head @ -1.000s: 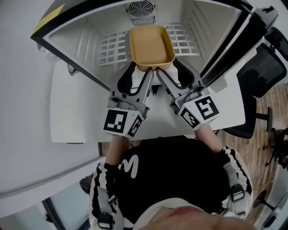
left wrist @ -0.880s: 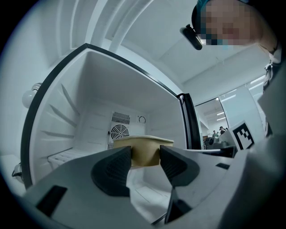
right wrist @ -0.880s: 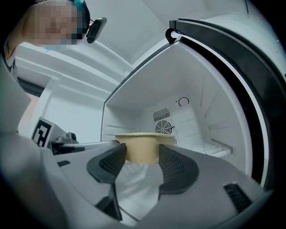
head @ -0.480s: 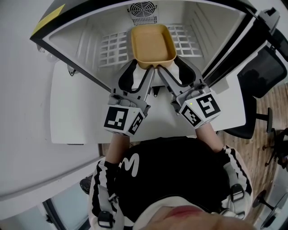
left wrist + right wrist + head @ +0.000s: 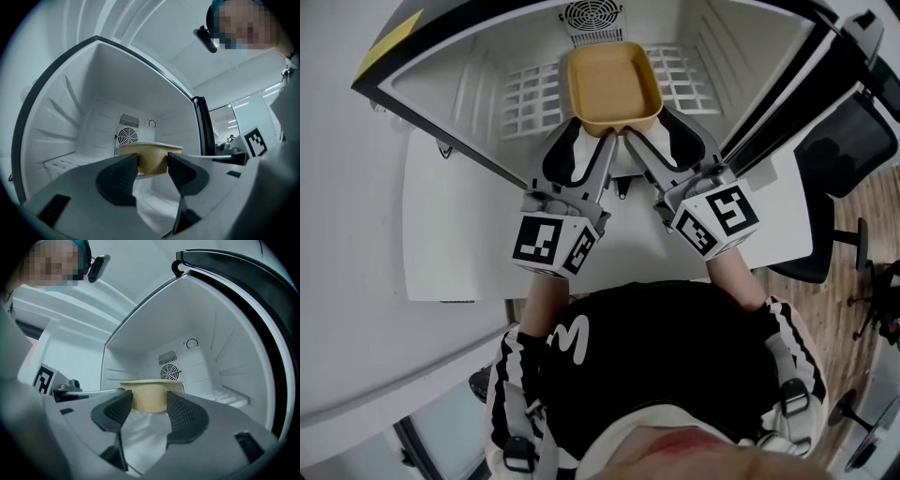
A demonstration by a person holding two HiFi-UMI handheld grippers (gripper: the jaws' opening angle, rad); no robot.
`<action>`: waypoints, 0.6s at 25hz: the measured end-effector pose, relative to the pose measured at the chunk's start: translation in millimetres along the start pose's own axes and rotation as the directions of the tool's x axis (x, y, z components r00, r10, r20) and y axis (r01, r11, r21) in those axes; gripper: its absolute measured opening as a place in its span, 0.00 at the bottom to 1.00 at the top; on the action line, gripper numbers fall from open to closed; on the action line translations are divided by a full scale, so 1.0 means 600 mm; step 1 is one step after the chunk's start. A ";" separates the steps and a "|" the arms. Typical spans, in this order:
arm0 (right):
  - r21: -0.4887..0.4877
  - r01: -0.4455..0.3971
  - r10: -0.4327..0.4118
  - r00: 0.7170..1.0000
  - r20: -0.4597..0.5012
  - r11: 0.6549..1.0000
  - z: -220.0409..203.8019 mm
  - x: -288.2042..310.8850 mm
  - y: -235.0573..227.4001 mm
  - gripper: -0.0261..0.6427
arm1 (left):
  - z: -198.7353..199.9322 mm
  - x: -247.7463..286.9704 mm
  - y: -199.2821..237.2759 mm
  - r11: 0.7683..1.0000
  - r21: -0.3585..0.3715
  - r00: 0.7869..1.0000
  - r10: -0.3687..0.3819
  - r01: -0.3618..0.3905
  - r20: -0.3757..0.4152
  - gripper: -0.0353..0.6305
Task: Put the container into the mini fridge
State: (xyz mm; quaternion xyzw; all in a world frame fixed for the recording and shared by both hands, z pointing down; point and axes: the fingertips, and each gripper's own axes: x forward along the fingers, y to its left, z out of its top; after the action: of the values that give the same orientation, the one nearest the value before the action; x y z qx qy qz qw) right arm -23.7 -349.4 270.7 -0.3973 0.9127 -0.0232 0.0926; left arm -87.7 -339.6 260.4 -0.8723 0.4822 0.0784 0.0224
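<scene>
**Two grippers share one light, open container at the fridge mouth**

The container (image 5: 612,86) is a tan, shallow, open-topped tray that looks empty. It sits in the upper middle of the head view, inside the open mini fridge (image 5: 469,84) and over its white wire shelf (image 5: 530,98). Whether its base touches the shelf I cannot tell. It likely weighs little, and its thin walls probably give under a hard squeeze, so the rim and the near end wall seem the soundest places to hold. That is where it is taken. The left gripper (image 5: 586,148) and the right gripper (image 5: 654,145) converge on its near end, each with jaws spread wide and the tan wall pinched between dark ribbed pads. The smooth sides may slip, so a level carry looks wise. Behind the tray, the fan grille (image 5: 592,17) marks the fridge's back wall at the top of the frame. The white desk (image 5: 459,234) lies lower left.
</scene>
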 end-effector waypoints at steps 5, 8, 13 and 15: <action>-0.003 0.002 -0.002 1.000 -0.006 1.000 -0.002 0.006 -0.003 0.40 | -0.003 0.004 0.005 1.000 -0.002 1.000 0.001 -0.001 -0.006 0.36; 0.001 0.004 -0.004 1.000 -0.008 1.000 -0.002 0.009 -0.005 0.40 | -0.005 0.007 0.007 1.000 -0.008 1.000 0.001 -0.001 -0.007 0.36; 0.015 0.006 -0.006 1.000 -0.006 1.000 -0.004 0.011 -0.007 0.40 | -0.006 0.008 0.010 1.000 -0.015 1.000 0.002 -0.002 -0.009 0.36; 0.017 0.008 -0.008 1.000 -0.007 1.000 -0.003 0.014 -0.008 0.40 | -0.007 0.010 0.012 1.000 -0.018 1.000 0.002 -0.002 -0.010 0.36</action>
State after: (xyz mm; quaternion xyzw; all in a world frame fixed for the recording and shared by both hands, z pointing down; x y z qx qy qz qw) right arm -25.8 -358.9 271.9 -0.4000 0.9112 -0.0325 0.0929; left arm -89.9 -349.1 263.8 -0.8723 0.4824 0.0784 0.0119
